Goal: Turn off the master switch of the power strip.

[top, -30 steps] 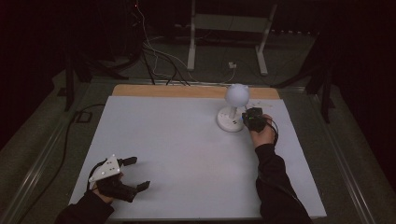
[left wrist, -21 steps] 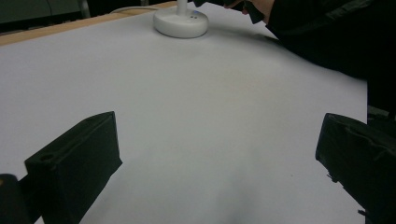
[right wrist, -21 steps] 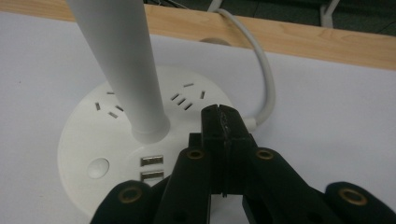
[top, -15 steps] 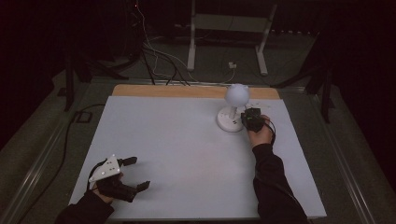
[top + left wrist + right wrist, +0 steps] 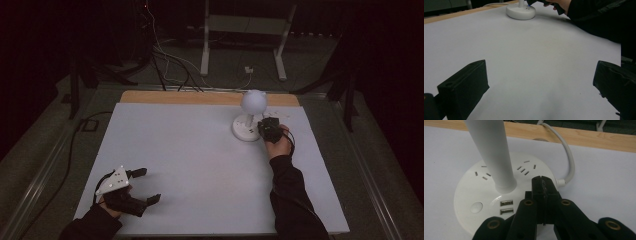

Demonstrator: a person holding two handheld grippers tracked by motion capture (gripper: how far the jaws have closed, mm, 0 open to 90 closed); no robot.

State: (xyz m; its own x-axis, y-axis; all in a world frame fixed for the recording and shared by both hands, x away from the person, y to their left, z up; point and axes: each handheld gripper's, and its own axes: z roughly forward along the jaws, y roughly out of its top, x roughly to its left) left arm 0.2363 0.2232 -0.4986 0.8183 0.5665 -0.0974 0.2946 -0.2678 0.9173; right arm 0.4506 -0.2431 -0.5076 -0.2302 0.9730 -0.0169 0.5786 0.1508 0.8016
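High view: white table (image 5: pixel 200 165) with a wooden strip along the far edge. A white lamp (image 5: pixel 249 114), round base, thin stem and globe head, stood at the far right of the table. The right gripper (image 5: pixel 268 129) sat just beside the base on its right, held by the right hand (image 5: pixel 280 145), dark sleeve running back to the near edge. The left gripper (image 5: pixel 142 186) rested near the near-left corner, well apart from the lamp, jaws spread wide with nothing between them, grey plate on top.

Left gripper view: both black jaws stood far apart at the bottom corners, bare white table (image 5: pixel 529 62) between them. The lamp base (image 5: pixel 521 11) showed at the top, far off, with the other hand (image 5: pixel 559 3) and dark sleeve beside it.

Right gripper view: the right gripper (image 5: pixel 543 185) had its jaws pressed together, nothing gripped between them, tips over the rim of the lamp base (image 5: pixel 474 192), just right of the stem (image 5: pixel 491 152). Contact with the base: cannot tell. The base top carried socket slots, two USB ports (image 5: pixel 506 206) and a round button (image 5: pixel 476 207). A white cord (image 5: pixel 567 157) left the base's right side and arched back toward the wooden strip (image 5: pixel 584 140).
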